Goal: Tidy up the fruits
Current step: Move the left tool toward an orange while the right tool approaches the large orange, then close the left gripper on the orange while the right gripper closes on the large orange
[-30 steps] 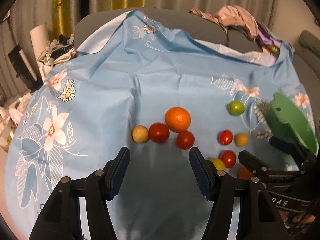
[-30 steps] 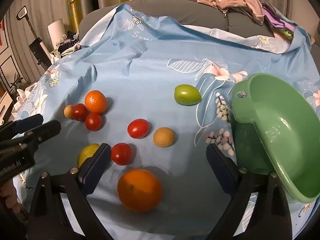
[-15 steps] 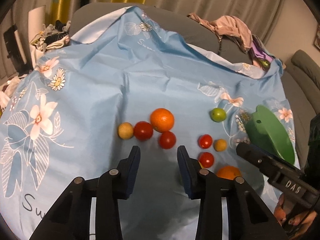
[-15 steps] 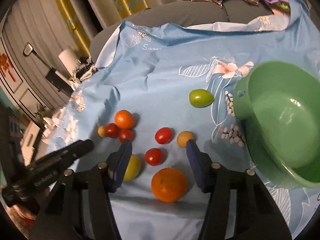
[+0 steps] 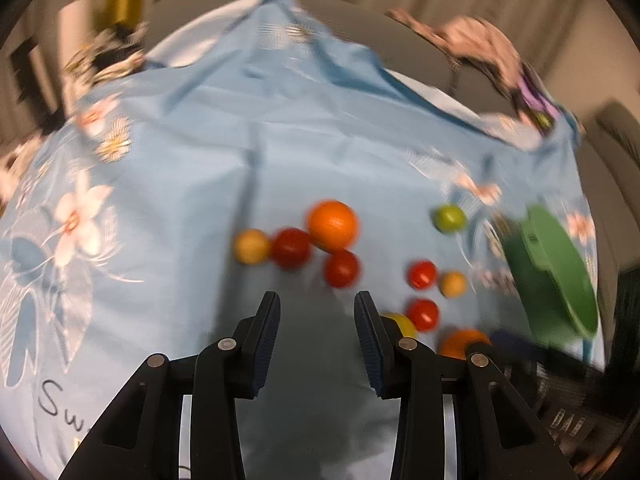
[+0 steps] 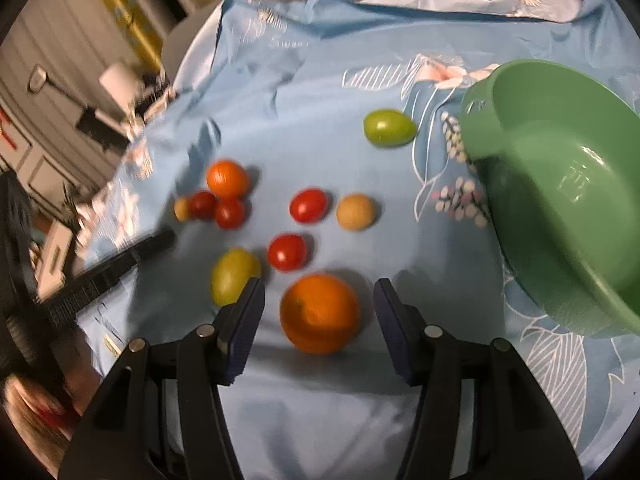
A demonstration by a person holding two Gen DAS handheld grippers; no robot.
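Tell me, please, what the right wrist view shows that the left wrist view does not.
Only the right wrist view shows the inside of the green bowl, which holds no fruit, and the right tongs open around the large orange. Only the left wrist view shows the left tongs open over bare cloth. Both share the green fruit, the tomatoes and the smaller orange.

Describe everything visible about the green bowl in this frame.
The green bowl looks like smooth, glossy plastic, with a flat tab at its rim pierced by a small hole. It appears empty, with no fruit inside, and sits tilted on the blue floral cloth at the right of the scattered fruit. Neither gripper touches it. The green oval fruit lies beside the tab, apart from it.
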